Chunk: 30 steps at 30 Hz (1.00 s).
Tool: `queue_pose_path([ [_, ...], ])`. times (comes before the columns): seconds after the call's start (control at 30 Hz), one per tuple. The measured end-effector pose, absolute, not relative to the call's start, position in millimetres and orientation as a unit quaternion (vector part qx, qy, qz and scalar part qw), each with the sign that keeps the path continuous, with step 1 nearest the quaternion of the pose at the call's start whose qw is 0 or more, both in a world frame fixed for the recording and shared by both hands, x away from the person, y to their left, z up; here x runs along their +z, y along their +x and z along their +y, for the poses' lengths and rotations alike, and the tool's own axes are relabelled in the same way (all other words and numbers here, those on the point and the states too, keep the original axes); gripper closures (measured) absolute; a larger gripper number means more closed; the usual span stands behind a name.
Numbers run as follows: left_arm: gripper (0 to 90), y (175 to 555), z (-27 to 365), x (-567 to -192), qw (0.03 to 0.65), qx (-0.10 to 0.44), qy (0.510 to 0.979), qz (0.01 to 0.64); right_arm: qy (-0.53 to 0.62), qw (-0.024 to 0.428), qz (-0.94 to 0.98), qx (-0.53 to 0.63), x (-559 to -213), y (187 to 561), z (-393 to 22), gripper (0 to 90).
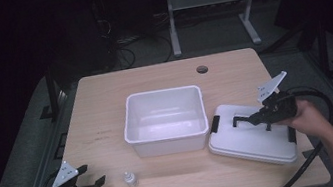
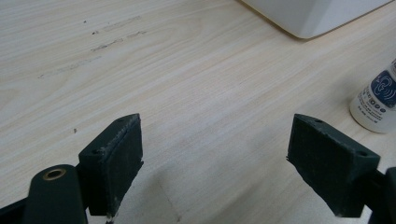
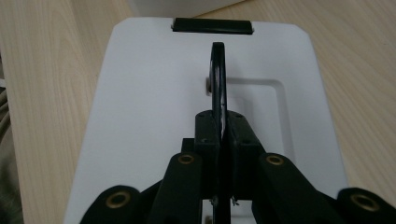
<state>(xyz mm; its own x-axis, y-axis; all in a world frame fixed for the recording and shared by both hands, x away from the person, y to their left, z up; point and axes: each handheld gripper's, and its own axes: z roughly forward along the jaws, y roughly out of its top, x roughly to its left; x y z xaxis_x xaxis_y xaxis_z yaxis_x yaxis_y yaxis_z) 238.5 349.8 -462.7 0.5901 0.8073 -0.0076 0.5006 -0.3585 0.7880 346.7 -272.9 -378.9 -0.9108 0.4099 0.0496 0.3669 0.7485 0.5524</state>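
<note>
A white open bin [image 1: 162, 93] stands empty in the middle of the wooden table. To its right is the white lid [image 1: 251, 143], with a black latch [image 1: 215, 123] on the end nearest the bin. My right gripper [image 1: 254, 119] is shut on the thin black handle [image 1: 239, 120] on top of the lid. In the right gripper view the jaws of my right gripper [image 3: 223, 126] pinch that upright handle [image 3: 218, 79] above the lid [image 3: 149, 93]. My left gripper [image 1: 94, 174] stands open at the table's front left with nothing between its pads [image 2: 116, 154].
A small white bottle [image 1: 130, 179] with a blue label stands just right of the left gripper, and it appears again as the bottle [image 2: 376, 102] in the left gripper view. A round cable hole [image 1: 202, 69] sits near the table's far edge. Black cables trail from both grippers.
</note>
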Motion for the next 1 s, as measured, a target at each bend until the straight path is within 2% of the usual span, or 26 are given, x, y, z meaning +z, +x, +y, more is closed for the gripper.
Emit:
queue_pose_path([
  [0.47,17.7,239,349,-464,0.390,0.194,0.802,0.408,0.220,0.030,0.930,0.294,-407,341,-279,83.7],
  [1.0,17.7,239,348,-464,0.388,0.193,0.804,0.407,0.229,0.035,0.920,0.315,-410,334,-283,80.7],
])
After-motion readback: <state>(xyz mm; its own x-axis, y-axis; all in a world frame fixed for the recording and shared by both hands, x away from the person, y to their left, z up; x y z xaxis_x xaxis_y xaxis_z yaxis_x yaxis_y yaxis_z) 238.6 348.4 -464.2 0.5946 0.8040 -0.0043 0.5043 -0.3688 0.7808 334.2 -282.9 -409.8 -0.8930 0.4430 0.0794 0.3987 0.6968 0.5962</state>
